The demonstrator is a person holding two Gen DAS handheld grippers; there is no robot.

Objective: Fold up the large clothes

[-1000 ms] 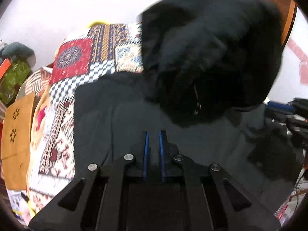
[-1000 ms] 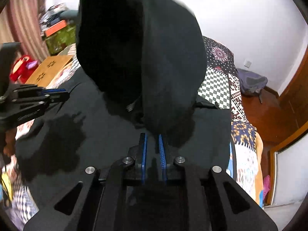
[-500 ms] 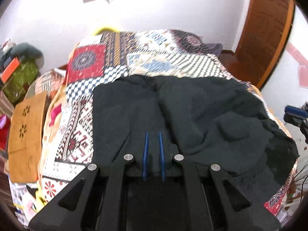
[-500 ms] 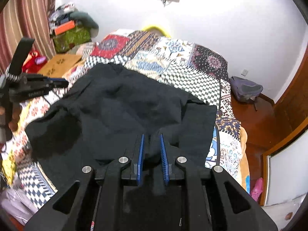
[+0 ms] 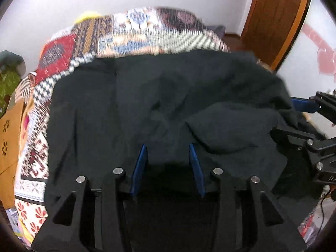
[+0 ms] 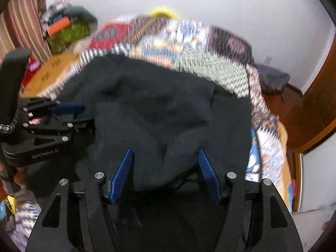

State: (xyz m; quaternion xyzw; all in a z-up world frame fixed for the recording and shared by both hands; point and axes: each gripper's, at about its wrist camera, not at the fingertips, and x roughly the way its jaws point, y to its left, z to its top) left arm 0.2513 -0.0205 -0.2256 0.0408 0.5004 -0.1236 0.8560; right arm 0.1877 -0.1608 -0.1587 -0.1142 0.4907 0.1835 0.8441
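Note:
A large black garment (image 5: 163, 105) lies spread over the near half of the patchwork bed, rumpled, with a folded-over lump at its right. It also fills the middle of the right wrist view (image 6: 168, 115). My left gripper (image 5: 168, 147) is open just above the garment's near edge, with nothing between its blue fingers (image 5: 140, 163). My right gripper (image 6: 166, 153) is open over the near edge too, empty. Each gripper shows from the side in the other's view: the right one (image 5: 310, 126) and the left one (image 6: 52, 121).
A patchwork quilt (image 5: 134, 33) covers the bed beyond the garment. A brown cardboard box (image 5: 8, 138) stands left of the bed, with clutter (image 6: 65, 29) by the curtain. A wooden door (image 5: 273, 21) is at the right. A grey bag (image 6: 271, 77) lies on the floor.
A second ago both grippers were shut on the garment, which hung lifted before the cameras. It has dropped flat onto the bed, and both grippers have opened and let it go.

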